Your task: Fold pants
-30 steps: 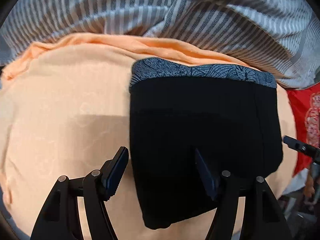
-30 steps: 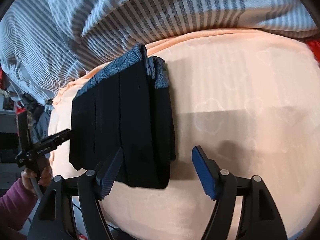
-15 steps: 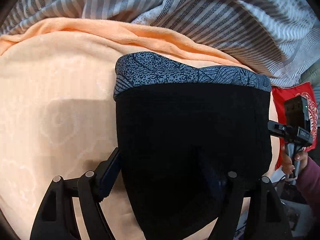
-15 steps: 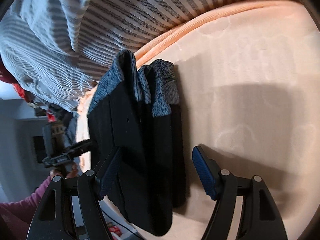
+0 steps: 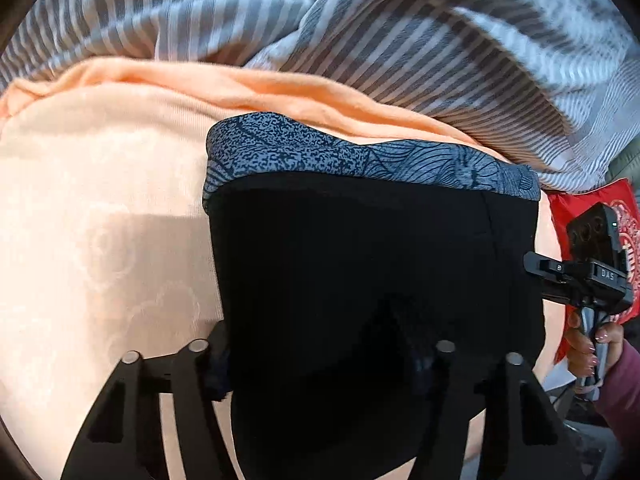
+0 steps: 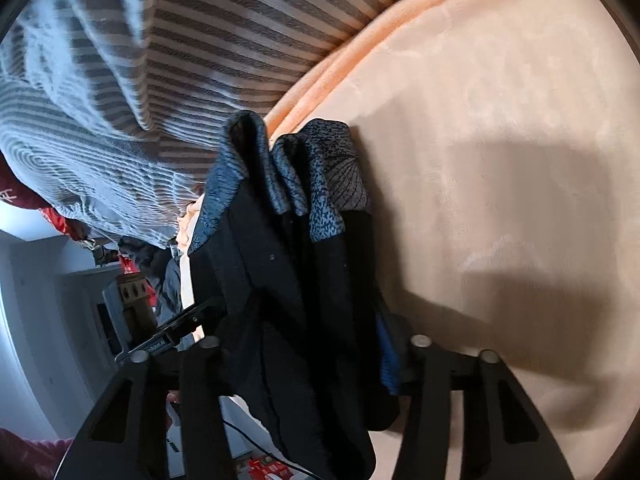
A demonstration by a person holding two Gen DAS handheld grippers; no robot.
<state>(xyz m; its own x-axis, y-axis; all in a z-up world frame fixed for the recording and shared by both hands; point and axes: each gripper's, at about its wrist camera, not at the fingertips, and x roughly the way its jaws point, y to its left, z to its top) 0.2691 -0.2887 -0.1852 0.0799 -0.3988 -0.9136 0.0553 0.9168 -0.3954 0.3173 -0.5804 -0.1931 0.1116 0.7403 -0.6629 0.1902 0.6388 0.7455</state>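
Observation:
The black pants [image 5: 360, 280] with a grey-blue patterned waistband [image 5: 360, 160] lie folded into a compact stack on the peach sheet [image 5: 100, 220]. My left gripper [image 5: 320, 364] straddles the stack's near edge with its fingers wide apart, the right finger hidden under the cloth. In the right wrist view the stack [image 6: 304, 300] shows several layers side-on, and my right gripper [image 6: 308, 356] straddles its end with the jaws open. The right gripper also shows at the stack's right edge in the left wrist view [image 5: 576, 276].
A grey-and-white striped blanket [image 5: 360, 40] is bunched along the far side of the sheet. A red patterned cushion [image 5: 592, 216] lies at the right. The bed's edge, a cabinet and floor clutter [image 6: 80, 320] show at the left of the right wrist view.
Both grippers have moved forward onto the folded pants, so the stack now lies between each pair of open fingers. The right gripper has tilted and swung toward the stack's end.

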